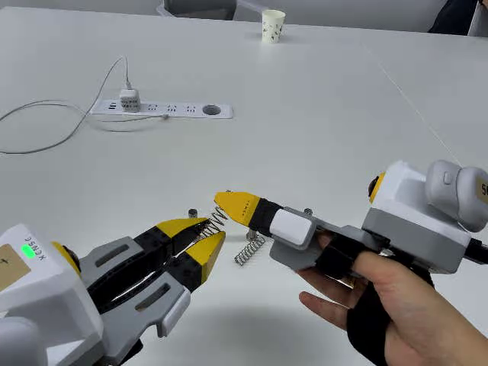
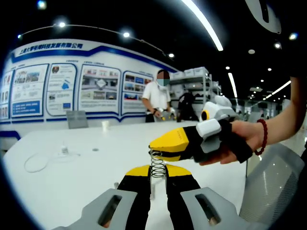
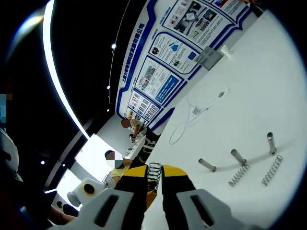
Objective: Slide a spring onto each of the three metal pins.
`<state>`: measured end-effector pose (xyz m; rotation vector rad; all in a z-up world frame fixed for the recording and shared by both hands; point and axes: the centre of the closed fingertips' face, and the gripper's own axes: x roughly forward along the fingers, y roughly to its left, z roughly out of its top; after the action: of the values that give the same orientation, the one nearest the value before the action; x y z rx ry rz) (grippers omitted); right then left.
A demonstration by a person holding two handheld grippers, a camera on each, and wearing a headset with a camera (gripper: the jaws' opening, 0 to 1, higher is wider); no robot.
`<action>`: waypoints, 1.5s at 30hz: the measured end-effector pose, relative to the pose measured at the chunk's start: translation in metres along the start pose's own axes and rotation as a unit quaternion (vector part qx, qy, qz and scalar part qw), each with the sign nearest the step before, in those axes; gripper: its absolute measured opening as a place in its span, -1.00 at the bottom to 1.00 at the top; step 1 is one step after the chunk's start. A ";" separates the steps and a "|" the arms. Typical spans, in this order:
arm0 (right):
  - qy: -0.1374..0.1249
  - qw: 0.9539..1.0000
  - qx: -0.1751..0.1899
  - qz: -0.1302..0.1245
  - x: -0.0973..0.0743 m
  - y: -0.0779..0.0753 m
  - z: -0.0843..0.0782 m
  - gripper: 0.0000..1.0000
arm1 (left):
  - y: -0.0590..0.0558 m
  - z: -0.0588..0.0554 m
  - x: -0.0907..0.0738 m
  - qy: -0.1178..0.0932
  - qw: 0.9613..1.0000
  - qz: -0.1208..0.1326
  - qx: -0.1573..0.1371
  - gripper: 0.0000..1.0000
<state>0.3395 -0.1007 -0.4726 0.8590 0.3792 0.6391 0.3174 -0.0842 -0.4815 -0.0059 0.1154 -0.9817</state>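
- Three pins point(image 3: 238, 156) stand bare on the tabletop point(image 1: 305, 114), ahead of the right claw point(image 3: 153, 178) and off to one side of its tips. Two loose springs point(image 3: 238, 175) lie just beside them.
- One spring point(image 2: 157, 163) is up in the air, caught between both claws. The left claw point(image 2: 157, 173) has its jaws drawn in to the coil's width around the lower end, and the right claw looks pinched on the upper end.
- To my eye this is a hand-over or a re-grip, so only one claw should end up keeping the coil. Two pinches pulling apart would stretch or kink it.
- Best to hold it near one end, and lightly. That leaves the other end open and the bore uncrushed, or it won't pass over a pin.
- Next, line the coil's axis up with a pin's axis from above before lowering. A slanted approach would likely snag on the pin's top.
- Left claw lies low and near level, pointing forward towards the right claw.
- Right claw reaches in from the right to meet it tip to tip. It is rolled well over, judging by how slanted the tabletop looks in the right gripper view.
- The hand point(image 1: 381, 305) holds the right claw's handle from below.
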 end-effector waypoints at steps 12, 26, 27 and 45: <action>0.013 0.995 -0.096 -0.027 0.001 -0.005 -0.005 -0.78 | 0.001 -0.021 0.001 0.061 0.998 0.004 0.011 -0.69; 0.038 0.953 -0.292 -0.066 0.016 -0.014 -0.003 -0.78 | 0.008 -0.047 -0.008 0.127 0.992 0.018 -0.014 -0.23; 0.039 0.951 -0.300 -0.069 0.017 -0.015 -0.003 -0.78 | 0.008 -0.048 -0.008 0.127 0.992 0.019 -0.016 -0.18; 0.044 0.908 -0.408 -0.080 0.049 -0.041 0.004 -0.77 | 0.008 -0.067 -0.013 0.152 0.988 0.017 -0.033 0.41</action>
<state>0.3932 -0.0905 -0.5055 -0.0047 0.2220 0.6086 0.3102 -0.0656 -0.5473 0.0852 0.4275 -0.9398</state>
